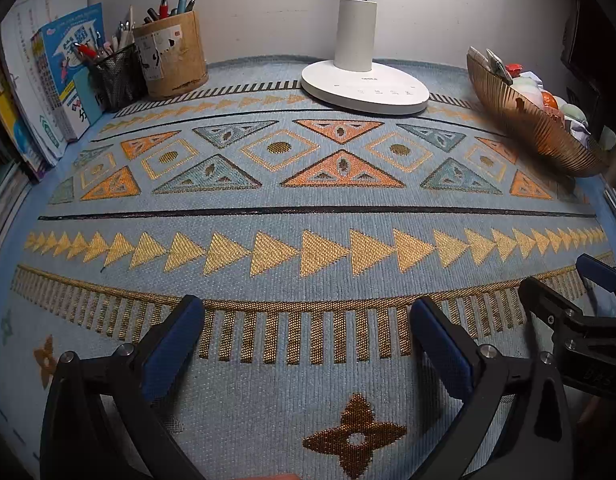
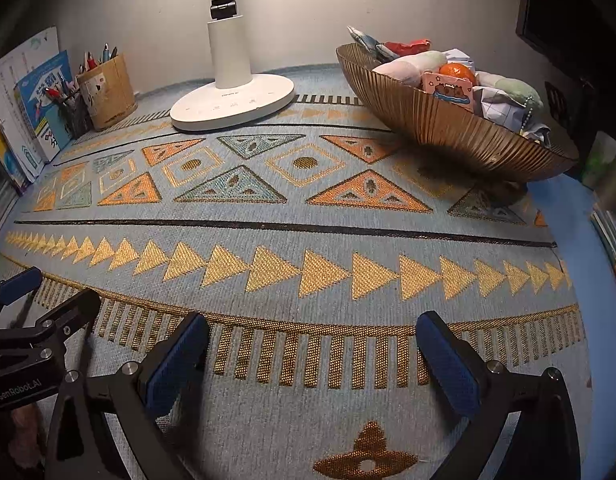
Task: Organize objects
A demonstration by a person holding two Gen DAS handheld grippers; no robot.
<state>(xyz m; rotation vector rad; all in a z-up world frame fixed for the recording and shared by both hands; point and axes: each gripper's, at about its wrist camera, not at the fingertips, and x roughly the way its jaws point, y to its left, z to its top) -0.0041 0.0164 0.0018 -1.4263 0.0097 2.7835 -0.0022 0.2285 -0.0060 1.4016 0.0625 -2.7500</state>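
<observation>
My left gripper [image 1: 306,322] is open and empty, low over the blue patterned mat [image 1: 308,208]. My right gripper [image 2: 313,340] is open and empty too, just to its right; it also shows in the left wrist view [image 1: 563,280]. A ribbed bronze bowl [image 2: 447,128] at the back right holds soft toys, an orange [image 2: 456,71], a small pink card [image 2: 447,90] and crumpled paper. A cork pen holder [image 1: 176,56] and a black mesh pen cup [image 1: 116,74], both full of pens, stand at the back left.
A white desk lamp [image 1: 363,84] stands at the back centre on a wide round base. Books and booklets [image 1: 48,80] lean against the wall at the far left. The wall runs close behind everything. The mat's blue edge [image 2: 587,264] runs along the right.
</observation>
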